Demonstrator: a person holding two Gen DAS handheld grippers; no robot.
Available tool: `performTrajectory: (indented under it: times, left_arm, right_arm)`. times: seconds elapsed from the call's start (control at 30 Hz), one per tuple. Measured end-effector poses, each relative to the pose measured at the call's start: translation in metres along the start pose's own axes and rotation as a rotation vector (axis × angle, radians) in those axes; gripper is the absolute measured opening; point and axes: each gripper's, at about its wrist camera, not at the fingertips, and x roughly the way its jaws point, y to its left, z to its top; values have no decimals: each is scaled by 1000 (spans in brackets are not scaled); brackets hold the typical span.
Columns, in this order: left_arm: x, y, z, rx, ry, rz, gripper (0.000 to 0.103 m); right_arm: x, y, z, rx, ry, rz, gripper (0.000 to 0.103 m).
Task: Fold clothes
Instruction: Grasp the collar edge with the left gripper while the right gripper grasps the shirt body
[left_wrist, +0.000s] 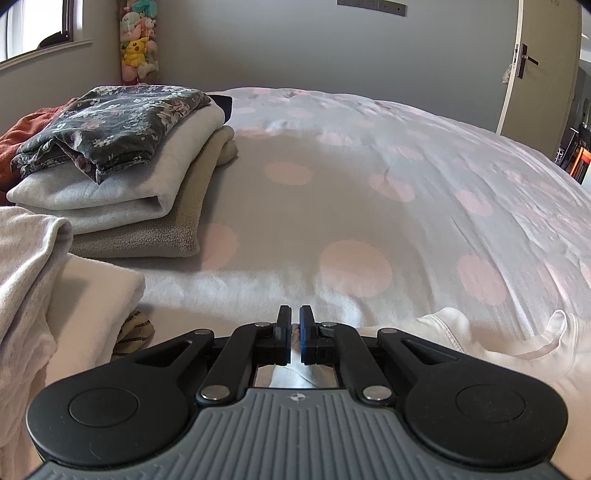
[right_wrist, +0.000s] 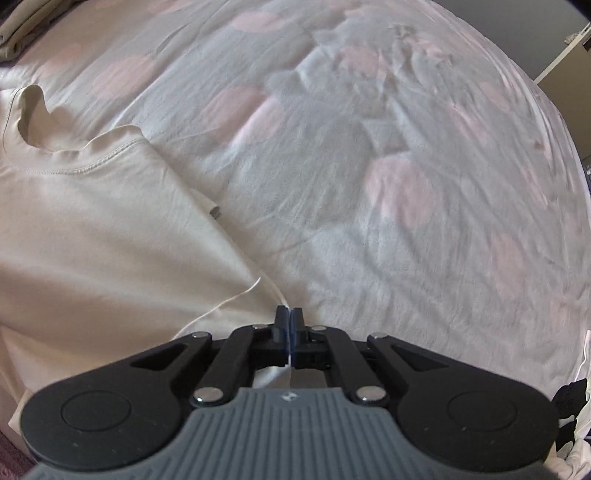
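While both claws stay pinched on the cream shirt (right_wrist: 92, 229), the fold should go best if they lift and carry it evenly so the cloth stays taut. The right claw (right_wrist: 288, 314) is closed on the shirt's edge, with the shirt spread to its left on the bed (right_wrist: 369, 147). The left claw (left_wrist: 295, 314) is closed with pale cloth between its jaws, apparently the same shirt, which lies to its right.

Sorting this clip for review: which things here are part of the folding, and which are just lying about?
In the job: cream T-shirt, left gripper, right gripper, both shut on its fabric.
Lying about: folded stack, loose pale clothes, plush toys, spotted duvet.
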Motion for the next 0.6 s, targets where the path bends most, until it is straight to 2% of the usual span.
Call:
performTrajectory:
  times: [0.13,0.23,0.27,0.37,0.47,0.57,0.6]
  left_arm:
    - [3,0,-1,0,11,0,2]
    - [4,-1,-1,7,13,-1,2]
    - [4,-1,-1,7,13,-1,2]
    - [4,0,-2,3,17,-1,2]
    - [5,1,-3,3,26,0,2]
    - [9,0,-4,6,38,3,2]
    - [11,0,-4,8,42,3,2]
  right_arm:
    - [-21,-4,5,-3,-74,8,9]
    - [-34,-7,13,-37,-135,61,30]
    - [-31,-5,17,-49,-136,76,34]
    - [-22,-2,28,-83,-136,119,35]
    - [0,1,33,-105,-89,156,36]
    - [18,3,27,-121,-45,187,36]
    - [20,4,24,-127,-56,186,36]
